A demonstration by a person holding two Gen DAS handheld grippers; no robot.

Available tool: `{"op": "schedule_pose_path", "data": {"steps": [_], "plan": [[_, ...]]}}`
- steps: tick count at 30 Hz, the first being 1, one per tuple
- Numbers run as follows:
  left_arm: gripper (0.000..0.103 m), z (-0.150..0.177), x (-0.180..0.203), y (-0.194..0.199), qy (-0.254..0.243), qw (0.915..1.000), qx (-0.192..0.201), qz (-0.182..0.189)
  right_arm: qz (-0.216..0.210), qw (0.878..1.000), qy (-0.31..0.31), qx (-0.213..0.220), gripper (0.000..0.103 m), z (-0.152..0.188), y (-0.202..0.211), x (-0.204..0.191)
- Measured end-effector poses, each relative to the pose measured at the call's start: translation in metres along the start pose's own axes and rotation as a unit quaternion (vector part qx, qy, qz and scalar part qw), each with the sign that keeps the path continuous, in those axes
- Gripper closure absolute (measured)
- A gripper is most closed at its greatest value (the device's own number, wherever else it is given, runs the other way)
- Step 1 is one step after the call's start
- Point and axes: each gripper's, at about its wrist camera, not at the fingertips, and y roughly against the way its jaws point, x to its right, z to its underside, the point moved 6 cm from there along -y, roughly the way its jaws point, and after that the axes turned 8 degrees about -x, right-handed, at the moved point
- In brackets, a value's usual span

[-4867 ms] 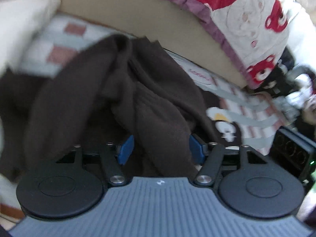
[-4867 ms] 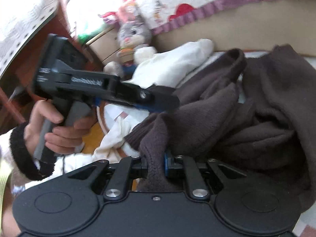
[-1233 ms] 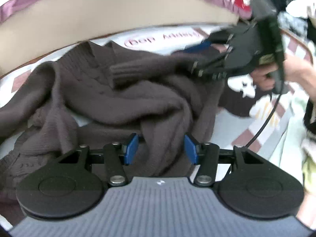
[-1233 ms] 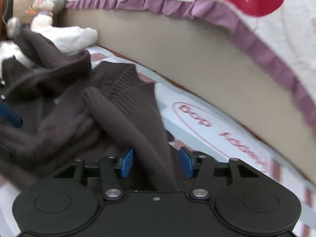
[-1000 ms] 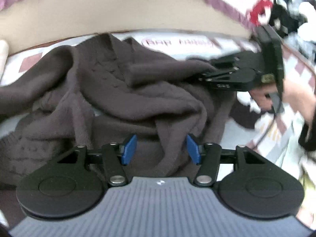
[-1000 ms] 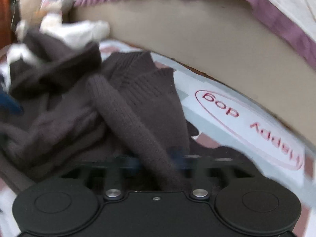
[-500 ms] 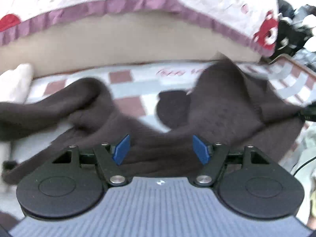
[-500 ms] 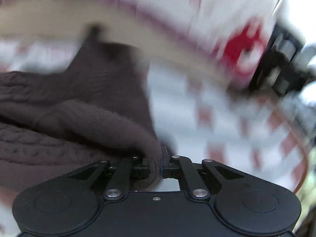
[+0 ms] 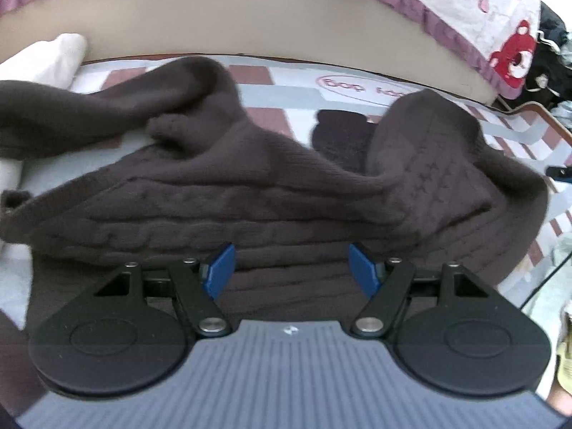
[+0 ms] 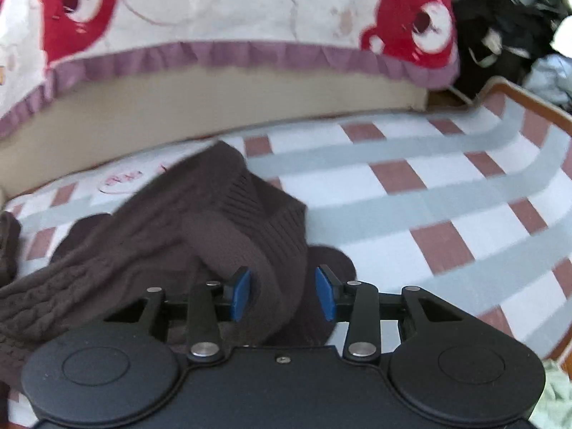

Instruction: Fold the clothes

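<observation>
A checked sheet (image 10: 411,193) in white, grey and reddish brown covers the bed, and everything else sits on or beside it. Behind the sheet runs a tan padded edge topped by a quilt (image 10: 221,10) with a purple ruffle and red bear faces. On the sheet lies a dark brown cable-knit sweater (image 9: 250,193), spread with its long axis running left to right across the left wrist view, one sleeve trailing off to the left and a bunched, raised fold at the right. The left gripper (image 9: 291,268) hovers at the sweater's near edge with its blue pads wide apart, the knit lying under and between them but not pinched. The right gripper (image 10: 282,295) has its pads partly open on either side of a thick ribbed fold of the sweater; the fabric fills the gap, yet whether the pads touch it cannot be told. Beyond the sweater, printed on the sheet, is a pink oval label (image 9: 343,87) with mirrored lettering, too blurred to read for certain. A white cushion (image 9: 46,60) rests at the sheet's far left.
</observation>
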Motion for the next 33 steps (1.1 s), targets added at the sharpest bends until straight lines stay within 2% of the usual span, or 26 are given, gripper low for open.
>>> {"op": "schedule_pose_path", "data": {"steps": [1,3,4,5,6,7,9,12,14,15,17,19,20,21,22,23,24,28,32,33], "plan": [[0.034,0.000,0.006,-0.001,-0.008,0.9999,-0.003,0.009,-0.014,1.000,-0.001,0.011,0.057,-0.002,0.002,0.000],[0.035,0.000,0.019,-0.004,-0.025,0.9993,-0.010,0.028,-0.086,0.995,-0.047,0.019,0.056,-0.007,0.002,0.006],[0.036,0.000,0.025,-0.006,-0.033,0.9987,-0.013,0.037,-0.122,0.989,-0.080,0.015,0.049,-0.008,-0.001,0.010],[0.039,0.000,0.033,-0.008,-0.043,0.9979,-0.016,0.046,-0.140,0.985,-0.099,0.007,0.046,-0.009,-0.008,0.013],[0.050,0.000,0.039,-0.010,-0.055,0.9968,-0.016,0.055,-0.152,0.982,-0.115,-0.002,0.046,-0.010,-0.015,0.016],[0.056,0.001,0.048,-0.012,-0.070,0.9953,-0.020,0.064,-0.164,0.978,-0.130,-0.012,0.046,-0.011,-0.022,0.018],[0.066,0.002,0.064,-0.018,-0.092,0.9928,-0.035,0.067,-0.119,0.987,-0.101,-0.031,0.046,-0.012,-0.038,0.015],[0.071,0.002,0.080,-0.029,-0.094,0.9919,-0.047,0.071,-0.081,0.995,-0.027,-0.050,0.045,-0.013,-0.057,-0.005],[0.073,0.001,0.086,-0.036,-0.087,0.9924,-0.056,0.067,-0.097,0.993,0.027,-0.065,0.038,-0.010,-0.064,-0.027],[0.073,0.002,0.086,-0.040,-0.087,0.9929,-0.062,0.053,-0.089,0.992,0.063,-0.067,0.033,-0.008,-0.067,-0.037],[0.073,0.005,0.085,-0.047,-0.094,0.9926,-0.075,0.017,-0.017,0.988,0.137,-0.071,0.033,-0.003,-0.080,-0.048],[0.073,0.009,0.084,-0.049,-0.102,0.9913,-0.083,-0.005,0.059,0.977,0.186,-0.087,0.036,0.003,-0.097,-0.049],[0.072,0.010,0.081,-0.048,-0.097,0.9917,-0.084,-0.006,0.056,0.982,0.154,-0.096,0.040,0.003,-0.098,-0.038],[0.072,0.011,0.078,-0.046,-0.088,0.9926,-0.084,-0.002,0.041,0.988,0.108,-0.106,0.055,0.003,-0.098,-0.025],[0.071,0.012,0.075,-0.045,-0.079,0.9934,-0.084,0.002,0.026,0.991,0.061,-0.116,0.086,0.003,-0.097,-0.012],[0.071,0.013,0.072,-0.043,-0.070,0.9941,-0.083,0.006,0.016,0.994,0.018,-0.106,0.094,0.001,-0.090,0.001],[0.071,0.014,0.069,-0.041,-0.061,0.9947,-0.083,0.010,0.007,0.996,-0.023,-0.091,0.094,-0.001,-0.080,0.014],[0.071,0.018,0.057,-0.035,-0.040,0.9953,-0.088,0.012,0.083,0.994,-0.064,0.006,0.096,-0.001,-0.019,0.041],[0.069,0.024,0.044,-0.027,-0.011,0.9945,-0.101,0.026,0.143,0.977,-0.161,0.002,0.097,0.013,0.004,0.073],[0.069,0.026,0.041,-0.024,-0.007,0.9943,-0.103,0.025,0.168,0.972,-0.165,-0.007,0.097,0.015,0.003,0.079]]}}
